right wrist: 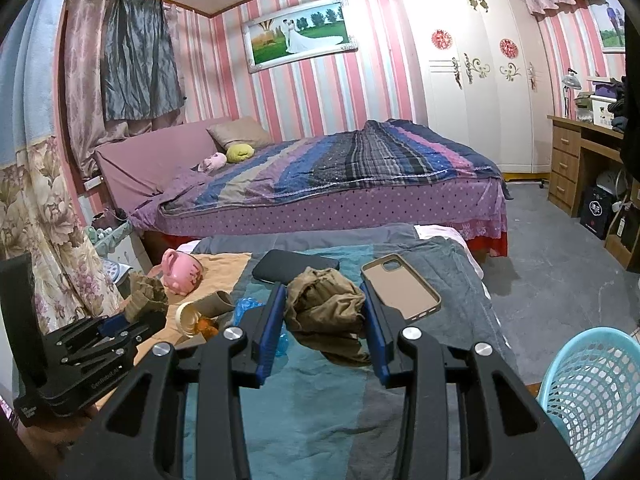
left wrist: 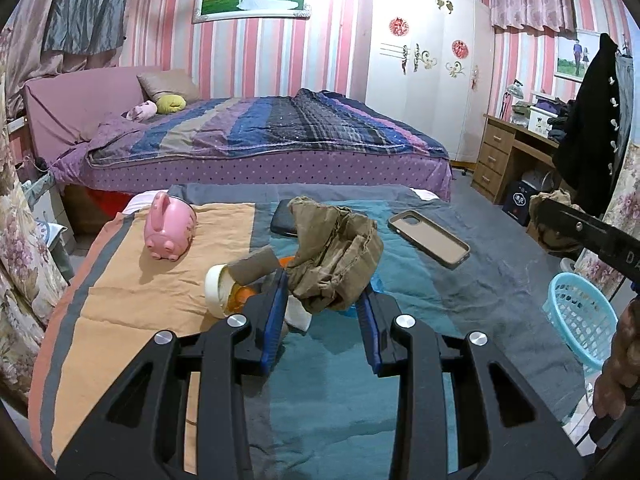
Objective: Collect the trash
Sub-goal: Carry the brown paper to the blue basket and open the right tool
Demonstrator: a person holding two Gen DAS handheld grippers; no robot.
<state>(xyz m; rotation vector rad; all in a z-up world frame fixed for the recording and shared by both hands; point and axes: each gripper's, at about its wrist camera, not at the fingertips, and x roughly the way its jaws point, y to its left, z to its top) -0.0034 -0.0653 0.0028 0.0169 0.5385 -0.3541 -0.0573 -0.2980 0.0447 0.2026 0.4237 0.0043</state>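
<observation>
Crumpled brown paper (left wrist: 334, 248) sits clamped between the blue pads of the left hand-held gripper (left wrist: 326, 280), raised above the cloth-covered tabletop (left wrist: 132, 312); the wad bulges up and forward past the fingertips. Second brown paper wad (right wrist: 324, 300) sits between the pads of the right hand-held gripper (right wrist: 326, 306), both pads touching its sides, its lower edge draping toward the teal cloth; whether it is lifted clear cannot be told. Left of the left gripper's tips, on the tabletop: cardboard tube (left wrist: 256, 268), cream lid (left wrist: 218, 290), orange scrap (left wrist: 240, 298), lying close together. Blue plastic wrapper (right wrist: 248, 306) lies just beside the right gripper's left finger. Pink piggy bank (left wrist: 170, 226) stands farther back on the orange cloth. Black phone (right wrist: 294, 266) and an empty phone case (right wrist: 402, 286) lie beyond both wads, well apart from the trash. Light blue mesh basket (right wrist: 592, 396) stands off the tabletop's right edge, near the right gripper, its mouth open upward. In the left wrist view the right gripper's black body crosses the right edge above the basket. Bed (left wrist: 260, 140) behind the tabletop.
</observation>
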